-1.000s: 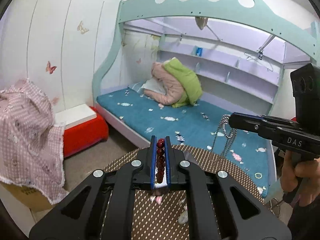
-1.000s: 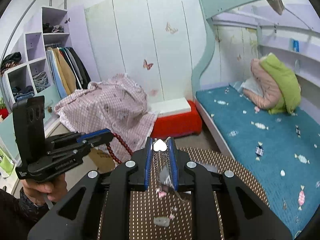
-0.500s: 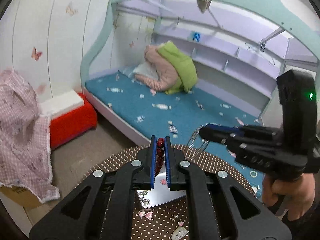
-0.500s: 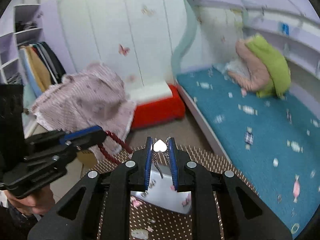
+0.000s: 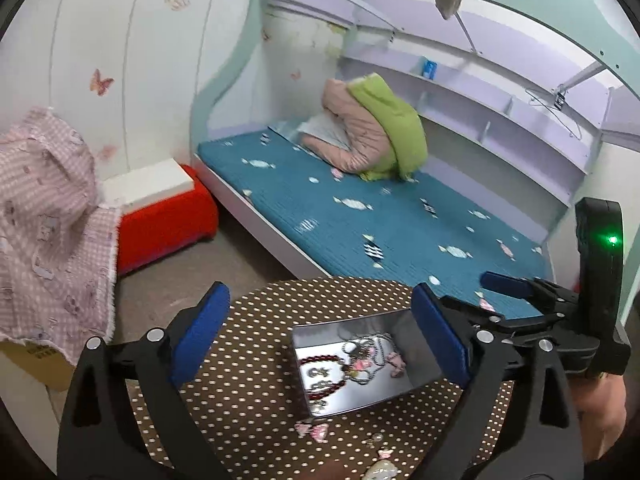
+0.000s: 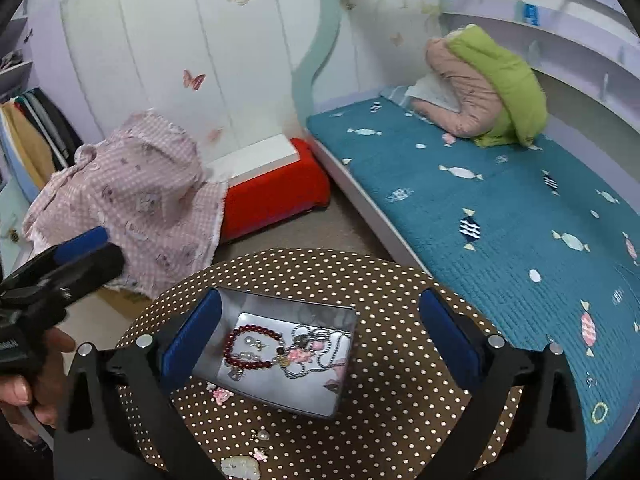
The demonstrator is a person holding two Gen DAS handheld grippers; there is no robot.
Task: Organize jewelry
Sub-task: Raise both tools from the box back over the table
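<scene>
A shallow metal tin (image 6: 280, 394) sits on the round brown dotted table (image 6: 384, 412). In it lie a red bead bracelet (image 6: 240, 332), a silver chain necklace (image 6: 330, 346) and small pink charms. My right gripper (image 6: 320, 300) hovers over the tin, its jaws opening, with nothing between them. My left gripper (image 5: 318, 298) hangs above the same tin (image 5: 352, 402), its jaws also opening and empty; the bracelet (image 5: 320, 359) and chain (image 5: 374, 342) rest below it. Each gripper shows in the other's view, the left gripper (image 6: 90, 250) at the left and the right gripper (image 5: 494, 284) at the right.
Loose pieces lie on the table in front of the tin: a pink bow charm (image 5: 312, 430), a pearl (image 6: 262, 436), a white pendant (image 6: 240, 466). Beyond the table are a teal bed (image 6: 500, 208), a red box (image 6: 276, 188) and a pink checked cloth (image 6: 132, 192).
Both grippers sank toward the table and went from shut to wide open. The red bracelet left the left one and the silver necklace left the right one; both now lie in the tin.
</scene>
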